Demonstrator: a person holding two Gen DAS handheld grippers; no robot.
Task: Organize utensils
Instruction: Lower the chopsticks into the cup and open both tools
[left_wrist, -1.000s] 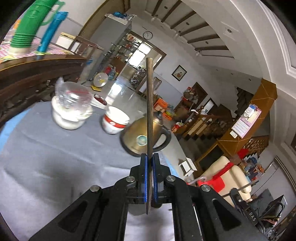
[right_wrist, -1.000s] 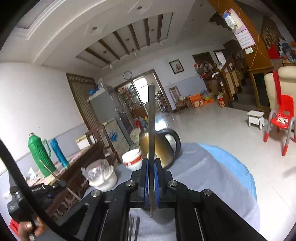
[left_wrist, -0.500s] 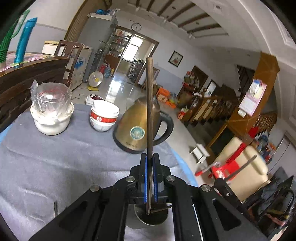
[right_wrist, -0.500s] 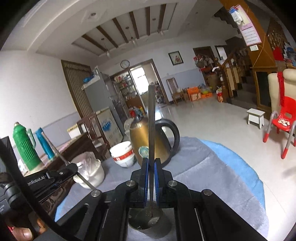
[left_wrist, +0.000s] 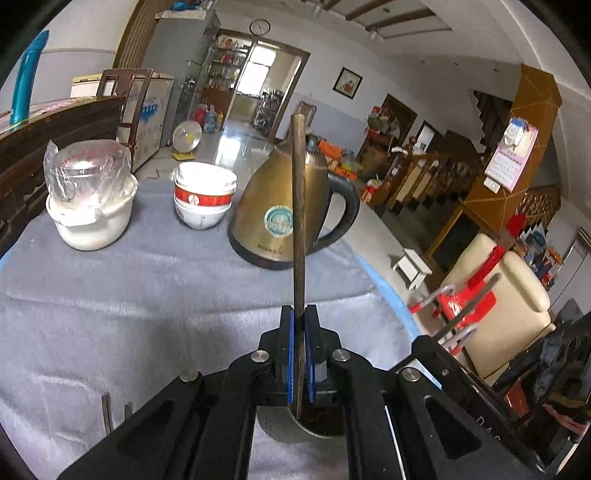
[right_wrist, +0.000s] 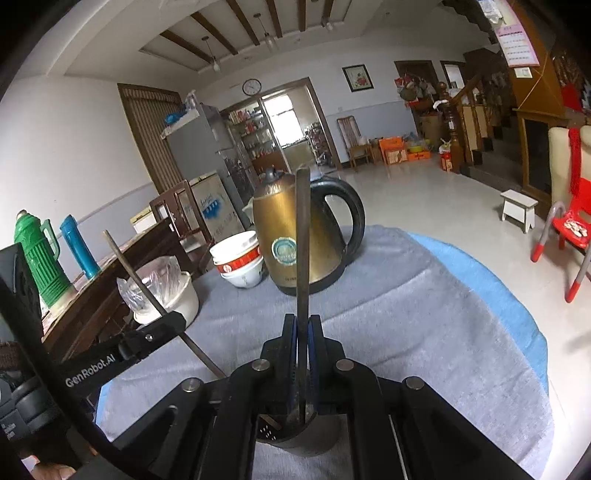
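over the holder (left_wrist: 295, 430), 2 grippers (left_wrist: 298, 325) (right_wrist: 303, 332) clamp chopsticks (left_wrist: 298, 221) (right_wrist: 303, 240).

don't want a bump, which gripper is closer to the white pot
Left. The left gripper is just in front of the white pot; right gripper faces the kettle, farther over.

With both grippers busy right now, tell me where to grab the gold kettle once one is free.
Take the kettle by its black loop handle, coming in from the right side of the table, probably easiest. The handle stands clear there, while stacked bowls crowd its left and the smooth, tapering body offers narrow jaws little purchase.
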